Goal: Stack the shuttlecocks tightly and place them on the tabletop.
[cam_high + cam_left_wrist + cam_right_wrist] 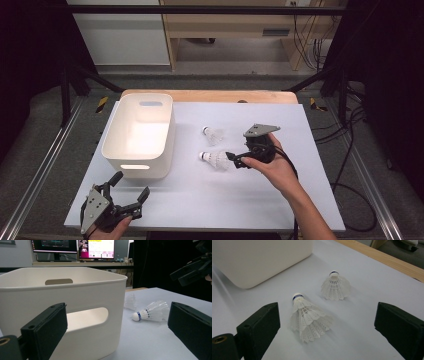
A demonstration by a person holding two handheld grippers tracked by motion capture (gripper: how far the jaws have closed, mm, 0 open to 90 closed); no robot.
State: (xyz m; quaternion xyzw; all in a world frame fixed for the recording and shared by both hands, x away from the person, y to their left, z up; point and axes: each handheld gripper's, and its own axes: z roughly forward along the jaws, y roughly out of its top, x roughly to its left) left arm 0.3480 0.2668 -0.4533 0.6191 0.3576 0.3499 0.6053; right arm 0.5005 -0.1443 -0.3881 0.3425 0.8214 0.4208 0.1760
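Two white feather shuttlecocks lie on the white table top. The nearer shuttlecock [215,160] [308,320] has a blue-banded cork that points toward the bin. The farther shuttlecock [214,134] [335,287] rests a little behind it. My right gripper [235,160] [328,308] hovers open just above and behind the nearer shuttlecock's feathers, and its pads touch nothing. My left gripper [132,184] [116,315] stands open and empty at the table's front left, facing the white plastic bin [111,132] [75,293]. The left gripper view takes in the nearer shuttlecock [150,313] and the right gripper [192,272].
The bin's near wall has a handle slot, and its side fills the upper left of the right gripper view [257,260]. A wooden edge [210,95] runs along the table's far side. Black frame posts and cables stand to the right of the table.
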